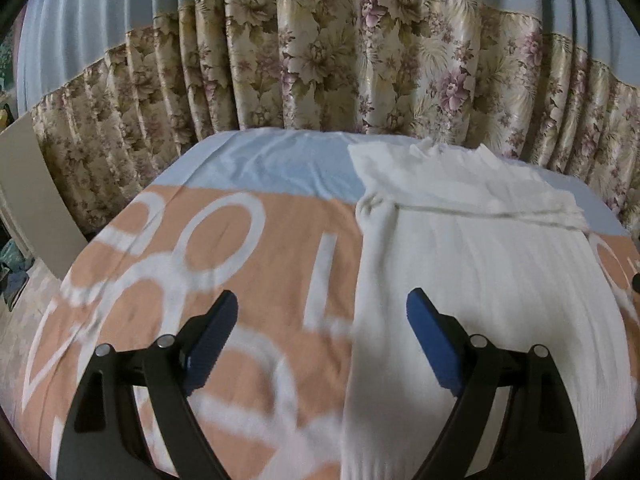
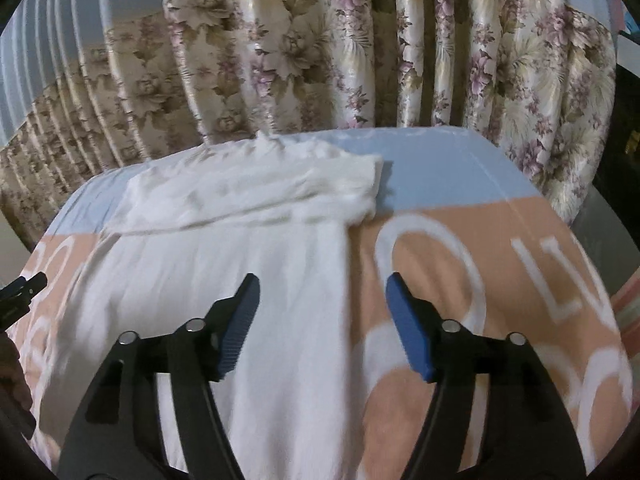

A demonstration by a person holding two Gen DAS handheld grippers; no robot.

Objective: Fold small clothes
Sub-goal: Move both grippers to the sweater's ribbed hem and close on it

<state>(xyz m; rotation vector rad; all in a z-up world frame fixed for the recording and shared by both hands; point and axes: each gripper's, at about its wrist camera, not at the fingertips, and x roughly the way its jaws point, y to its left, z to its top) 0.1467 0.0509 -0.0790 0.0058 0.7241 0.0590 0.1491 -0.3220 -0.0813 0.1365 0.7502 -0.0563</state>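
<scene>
A white garment (image 1: 472, 248) lies flat on a table covered by a peach and light-blue cloth (image 1: 240, 240); its far end is folded over toward me. My left gripper (image 1: 322, 300) is open and empty, straddling the garment's left edge from above. My right gripper (image 2: 322, 282) is open and empty over the garment's right edge (image 2: 240, 264). The tip of the left gripper shows at the left edge of the right wrist view (image 2: 24, 286).
A floral curtain (image 1: 320, 60) hangs close behind the table's far edge. A pale board (image 1: 36, 196) leans at the far left, with clutter on the floor below it. The printed cloth (image 2: 500, 280) extends right of the garment.
</scene>
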